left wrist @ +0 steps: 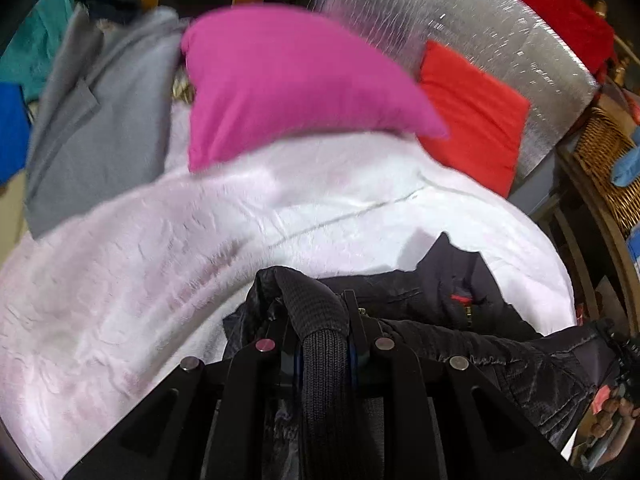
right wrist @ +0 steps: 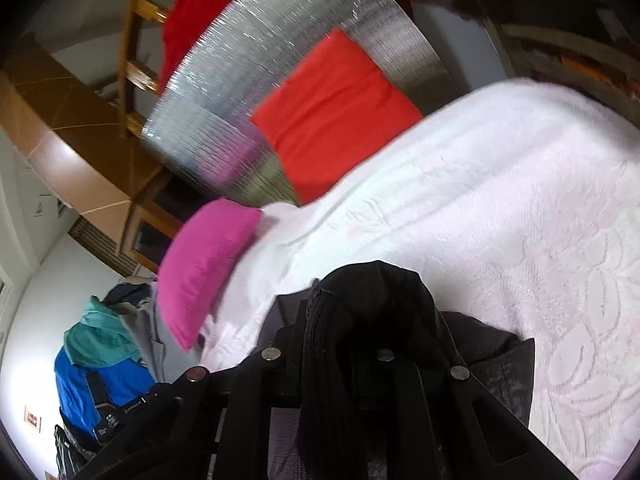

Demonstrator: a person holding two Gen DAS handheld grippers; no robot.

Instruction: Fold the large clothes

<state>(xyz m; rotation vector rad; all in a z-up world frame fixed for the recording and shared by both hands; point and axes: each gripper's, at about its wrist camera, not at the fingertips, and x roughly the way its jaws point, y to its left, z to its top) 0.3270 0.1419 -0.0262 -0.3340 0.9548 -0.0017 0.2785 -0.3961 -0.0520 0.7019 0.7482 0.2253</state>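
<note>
A black jacket [left wrist: 460,304] is pinched by both tongs — left [left wrist: 320,320]; right [right wrist: 340,320] — above the white bedspread [right wrist: 500,200].

The jacket [left wrist: 472,344] is black with a faint sheen, its knitted cuff [left wrist: 320,320] a matt ribbed black, and a small red tab [left wrist: 460,300] shows on it. The bedspread [left wrist: 160,280] is white with a pale pink tinge and a raised leaf-like pattern. One pillow [left wrist: 280,80] is magenta, the other cushion [left wrist: 476,116] bright red-orange. The headboard [left wrist: 460,12] is silver with fine glinting lines. A grey garment [left wrist: 100,120] lies beside teal cloth [right wrist: 100,332] and vivid blue cloth [right wrist: 92,392]. The wicker basket [left wrist: 604,148] is tan. Both the left gripper [left wrist: 320,316] and the right gripper [right wrist: 328,320] are black with silvery rivets.
</note>
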